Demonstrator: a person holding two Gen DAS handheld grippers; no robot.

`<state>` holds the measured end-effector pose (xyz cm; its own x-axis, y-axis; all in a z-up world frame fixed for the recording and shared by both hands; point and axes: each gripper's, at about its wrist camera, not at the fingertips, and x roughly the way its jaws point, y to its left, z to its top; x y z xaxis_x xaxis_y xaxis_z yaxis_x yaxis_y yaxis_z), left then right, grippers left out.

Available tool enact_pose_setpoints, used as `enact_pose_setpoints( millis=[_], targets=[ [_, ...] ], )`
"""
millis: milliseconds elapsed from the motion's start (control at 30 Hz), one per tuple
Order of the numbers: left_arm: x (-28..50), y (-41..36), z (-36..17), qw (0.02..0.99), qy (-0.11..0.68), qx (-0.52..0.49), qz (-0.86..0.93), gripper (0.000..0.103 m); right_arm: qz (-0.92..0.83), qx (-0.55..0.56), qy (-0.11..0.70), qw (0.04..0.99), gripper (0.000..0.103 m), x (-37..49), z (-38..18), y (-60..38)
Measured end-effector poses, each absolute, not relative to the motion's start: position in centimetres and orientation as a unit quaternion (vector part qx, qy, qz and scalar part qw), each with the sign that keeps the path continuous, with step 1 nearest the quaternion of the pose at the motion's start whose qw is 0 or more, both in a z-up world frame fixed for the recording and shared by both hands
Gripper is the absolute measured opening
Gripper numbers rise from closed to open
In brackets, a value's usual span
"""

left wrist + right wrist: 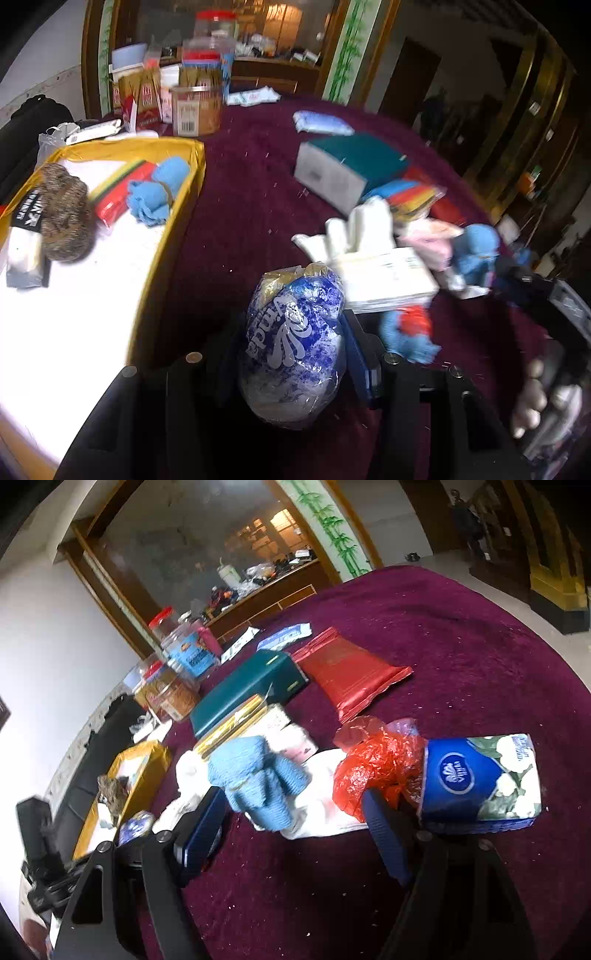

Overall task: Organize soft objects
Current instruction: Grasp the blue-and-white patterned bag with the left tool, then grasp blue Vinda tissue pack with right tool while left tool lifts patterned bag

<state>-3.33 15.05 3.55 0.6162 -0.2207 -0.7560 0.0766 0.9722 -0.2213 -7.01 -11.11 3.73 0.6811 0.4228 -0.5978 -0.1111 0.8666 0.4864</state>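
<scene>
Soft goods lie scattered over the maroon worktop (251, 192). From the left wrist view, the left claw (295, 354) is clamped on a blue-and-white plastic-wrapped roll (293, 347), held above the cloth just right of the yellow-rimmed tray (192, 177). That tray already carries a brown furry bundle (64, 212), a red packet (122, 192) and a blue cloth (155, 195). Further right sit a white glove (354, 229), a flat white tissue pack (388, 280) and a teal box (354, 158).

From the right wrist view, the right claw (295, 823) stands apart, its fingers either side of a light blue knitted cloth (258, 779) (whether they touch it is unclear). A crumpled red plastic bag (373, 771) lies just beside a blue tissue pack (480, 779), and a red foil pouch (351, 672) rests behind.
</scene>
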Motion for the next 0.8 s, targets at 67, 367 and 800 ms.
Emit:
enact_pose_setpoints(
  millis=[67,367,800],
  targets=[
    [-4.6,15.5,4.6,0.897,0.415,-0.109,-0.103,0.054,0.143,0.233,0.362,0.891,0.075,-7.1,3.8,-12.1],
    [-10.3,18.5,7.3,0.902,0.363,-0.186,-0.142,0.054,0.061,0.357,0.295,0.884,0.075,-8.9,3.4,-18.9],
    [-13.2,23.6,6.7,0.898,0.35,-0.238,-0.122,0.054,-0.109,0.223,0.308,0.918,0.075,-9.3,4.5,-17.1]
  ],
)
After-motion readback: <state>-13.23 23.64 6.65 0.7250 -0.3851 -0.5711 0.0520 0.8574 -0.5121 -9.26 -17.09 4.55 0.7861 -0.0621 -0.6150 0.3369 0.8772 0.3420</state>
